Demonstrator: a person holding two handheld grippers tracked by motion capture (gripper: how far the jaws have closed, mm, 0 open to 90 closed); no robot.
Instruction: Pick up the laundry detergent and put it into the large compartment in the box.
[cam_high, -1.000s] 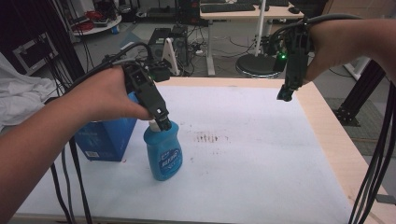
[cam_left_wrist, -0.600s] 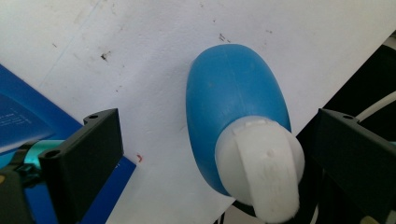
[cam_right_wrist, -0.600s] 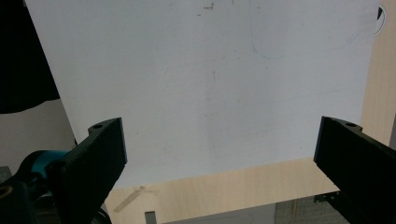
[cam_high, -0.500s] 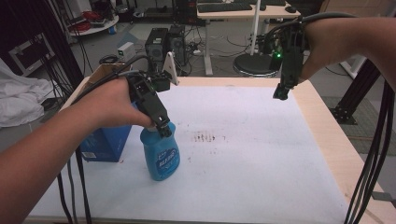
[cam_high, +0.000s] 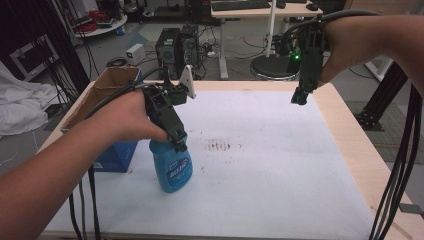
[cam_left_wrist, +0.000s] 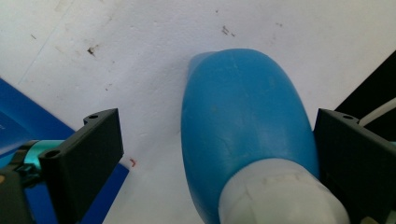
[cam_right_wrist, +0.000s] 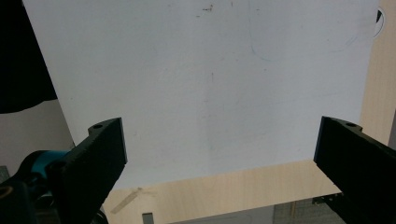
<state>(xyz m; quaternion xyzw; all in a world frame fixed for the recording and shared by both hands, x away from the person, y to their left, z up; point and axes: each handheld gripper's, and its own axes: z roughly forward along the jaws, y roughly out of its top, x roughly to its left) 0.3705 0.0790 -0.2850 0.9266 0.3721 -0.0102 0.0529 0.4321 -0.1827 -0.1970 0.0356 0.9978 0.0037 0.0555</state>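
A blue plastic bottle (cam_high: 173, 171) with a white cap stands upright on the white table sheet (cam_high: 270, 175), left of the middle. My left gripper (cam_high: 180, 145) reaches down over the bottle's top. In the left gripper view the bottle (cam_left_wrist: 243, 107) lies between the wide-apart jaws of the left gripper (cam_left_wrist: 215, 116); the right jaw is against its side and the left jaw stands well clear. My right gripper (cam_high: 299, 97) hangs in the air above the table's far right edge. The right gripper (cam_right_wrist: 219, 123) is open over bare sheet with nothing in it.
A blue box (cam_high: 117, 156) sits just left of the bottle, behind my left hand. An open cardboard box (cam_high: 105, 87) stands at the far left corner. Dark smudges (cam_high: 222, 146) mark the sheet's middle. Cables (cam_high: 400, 165) hang along the right edge.
The left gripper has stayed at the bottle's top and turned a little, so its grey plate now shows. The right gripper has hardly moved.
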